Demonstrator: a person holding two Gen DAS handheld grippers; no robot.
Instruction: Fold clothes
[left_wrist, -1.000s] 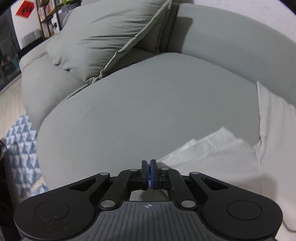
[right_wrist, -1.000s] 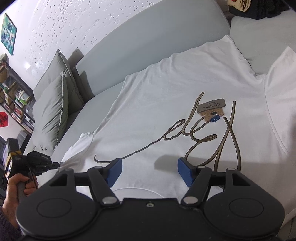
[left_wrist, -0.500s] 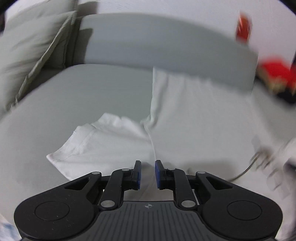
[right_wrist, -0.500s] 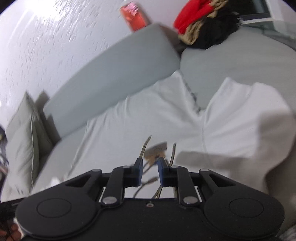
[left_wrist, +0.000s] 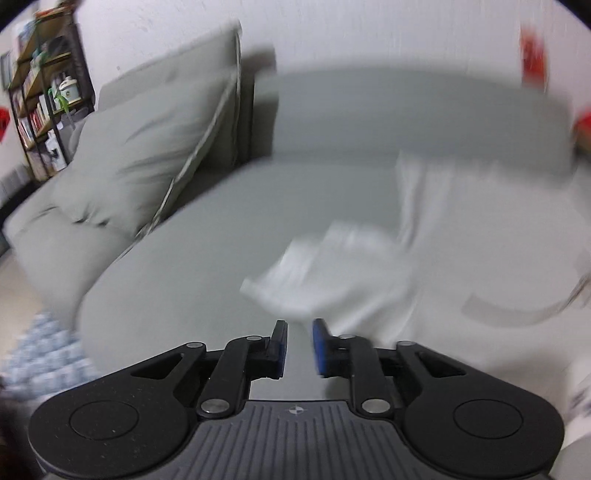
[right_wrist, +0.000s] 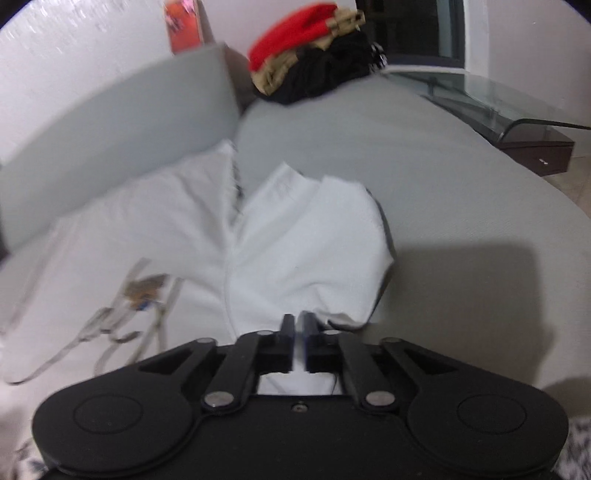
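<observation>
Grey sofa (left_wrist: 207, 280) as working surface, wide seat, long backrest against a white wall. Big cushion (left_wrist: 147, 155) leaning in the left corner, shelf (left_wrist: 40, 92) with books behind it. Patterned rug (left_wrist: 40, 354) on the floor below the seat edge. In the right view, pile of red, tan and black clothes (right_wrist: 314, 55) at the far end of the sofa, glass table (right_wrist: 498, 107) beside it.

Much bare seat to the left of the shirt and also to the right of it; rounded front edge of the seat near both claws.

White shirt (right_wrist: 155, 229) spread flat on the seat, dark script print up, small tag on the print. One sleeve (left_wrist: 325, 273) blurred, just ahead of the left claw (left_wrist: 299, 345); narrow gap between its blue pads, nothing in it. Other sleeve (right_wrist: 314, 247) lying just ahead of the right claw (right_wrist: 298, 341); jaws closing, almost together, white cloth seen under them; grip on cloth not clear.
</observation>
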